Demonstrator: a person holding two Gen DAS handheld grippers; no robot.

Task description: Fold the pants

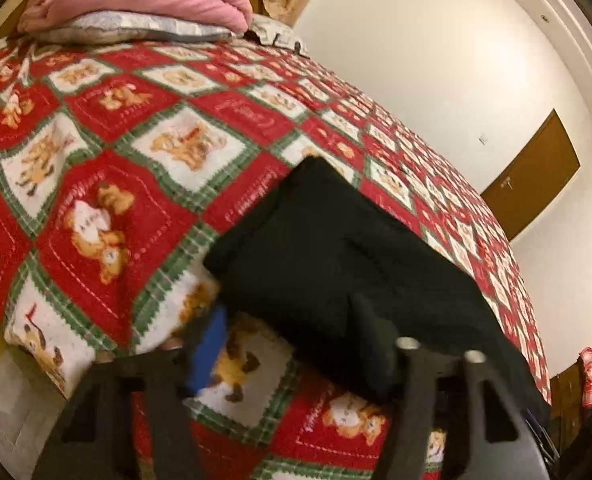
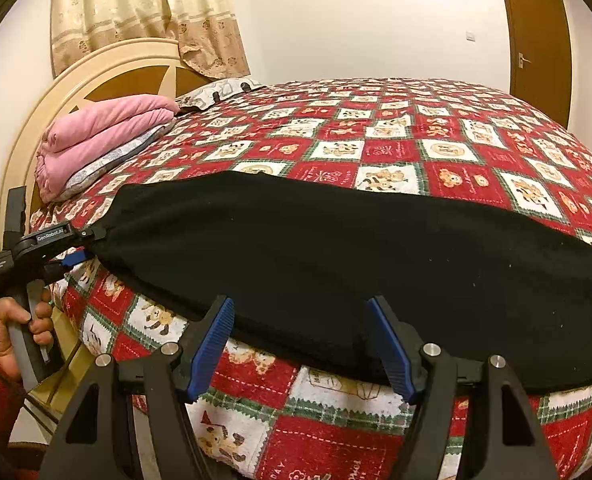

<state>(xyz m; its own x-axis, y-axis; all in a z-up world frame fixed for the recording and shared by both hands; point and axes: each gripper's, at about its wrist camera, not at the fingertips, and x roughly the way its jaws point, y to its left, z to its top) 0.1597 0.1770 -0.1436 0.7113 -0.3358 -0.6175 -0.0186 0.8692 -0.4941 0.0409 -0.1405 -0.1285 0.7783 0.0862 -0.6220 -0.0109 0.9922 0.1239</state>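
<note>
Right wrist: "GenRobot.AI" on left claw

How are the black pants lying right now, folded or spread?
Spread lengthwise: the black pants lie as one long band across the bedspread. Whether leg lies on leg, cannot tell. The left hand-held gripper is at one end.

Warm, yellowish indoor light fills both views, with a soft glare patch on the cream-white painted wall. Fisheye distortion bows the red checked teddy-bear bedspread — corners go dark. The left wrist view is motion-blurred; the right is sharp.
</note>
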